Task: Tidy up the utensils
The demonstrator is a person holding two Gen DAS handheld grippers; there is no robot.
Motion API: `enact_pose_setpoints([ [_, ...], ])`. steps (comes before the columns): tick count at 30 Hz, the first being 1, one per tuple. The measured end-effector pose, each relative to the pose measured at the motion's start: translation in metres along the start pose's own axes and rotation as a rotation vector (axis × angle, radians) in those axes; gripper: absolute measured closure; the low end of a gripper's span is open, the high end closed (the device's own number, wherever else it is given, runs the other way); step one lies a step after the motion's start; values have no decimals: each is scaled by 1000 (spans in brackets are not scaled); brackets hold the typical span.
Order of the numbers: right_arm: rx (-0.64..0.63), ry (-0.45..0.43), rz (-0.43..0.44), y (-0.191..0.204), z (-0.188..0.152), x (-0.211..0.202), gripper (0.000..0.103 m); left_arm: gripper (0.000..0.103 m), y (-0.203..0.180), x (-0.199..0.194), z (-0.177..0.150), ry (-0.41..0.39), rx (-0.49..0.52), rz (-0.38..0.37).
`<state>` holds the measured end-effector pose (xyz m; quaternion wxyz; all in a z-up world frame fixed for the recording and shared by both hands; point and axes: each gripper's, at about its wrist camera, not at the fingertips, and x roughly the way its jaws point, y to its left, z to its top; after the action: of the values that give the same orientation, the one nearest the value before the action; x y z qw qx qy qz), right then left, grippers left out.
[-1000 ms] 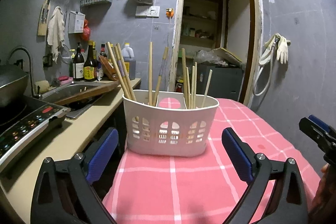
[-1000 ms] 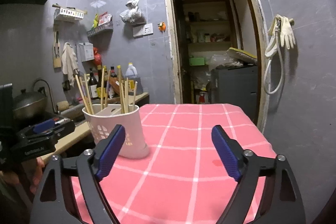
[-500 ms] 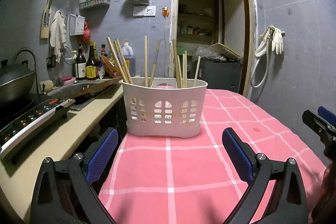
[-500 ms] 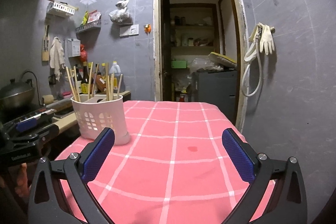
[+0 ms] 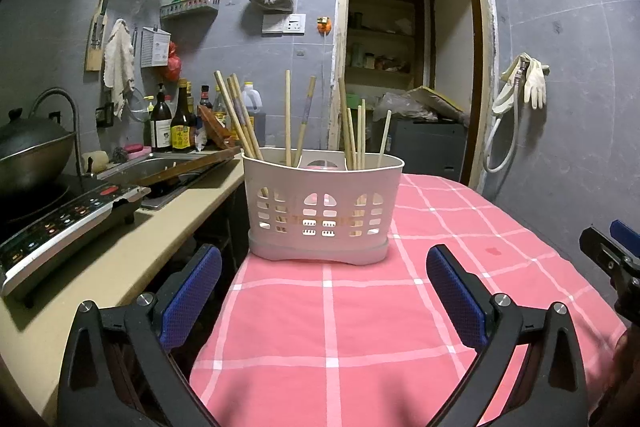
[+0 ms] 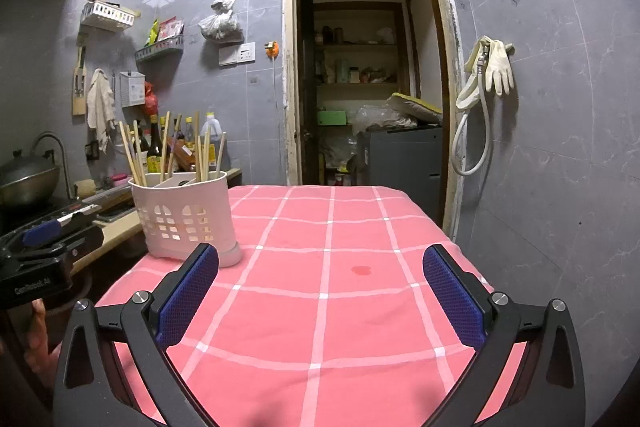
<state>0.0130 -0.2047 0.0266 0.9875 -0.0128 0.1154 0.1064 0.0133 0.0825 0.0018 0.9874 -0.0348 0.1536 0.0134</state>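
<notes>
A white slotted utensil holder (image 5: 322, 209) stands on the left part of a table with a pink checked cloth (image 5: 360, 327). Several wooden chopsticks (image 5: 288, 117) stand upright in it. My left gripper (image 5: 324, 301) is open and empty, level with the table, a short way in front of the holder. In the right wrist view the holder (image 6: 186, 213) is at the left with the chopsticks (image 6: 202, 153) in it. My right gripper (image 6: 320, 301) is open and empty over the middle of the cloth (image 6: 332, 291), to the right of the holder.
A beige counter (image 5: 100, 267) runs along the left with an induction cooker (image 5: 60, 223), a wok (image 5: 32, 155), a sink (image 5: 160, 167) and sauce bottles (image 5: 180, 123). An open doorway (image 6: 368, 67) is behind the table. Gloves and a hose (image 6: 492, 71) hang on the right wall.
Both grippers have pulled back from the holder and dropped lower; the holder looks smaller and farther off. The right gripper has swung right, so the holder sits further left in its view.
</notes>
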Motion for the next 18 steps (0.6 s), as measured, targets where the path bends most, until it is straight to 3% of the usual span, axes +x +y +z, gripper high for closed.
enact_pose_setpoints([
  [18,0,0,-1,1,0,0,0,2,2,0,0,8,-6,-4],
])
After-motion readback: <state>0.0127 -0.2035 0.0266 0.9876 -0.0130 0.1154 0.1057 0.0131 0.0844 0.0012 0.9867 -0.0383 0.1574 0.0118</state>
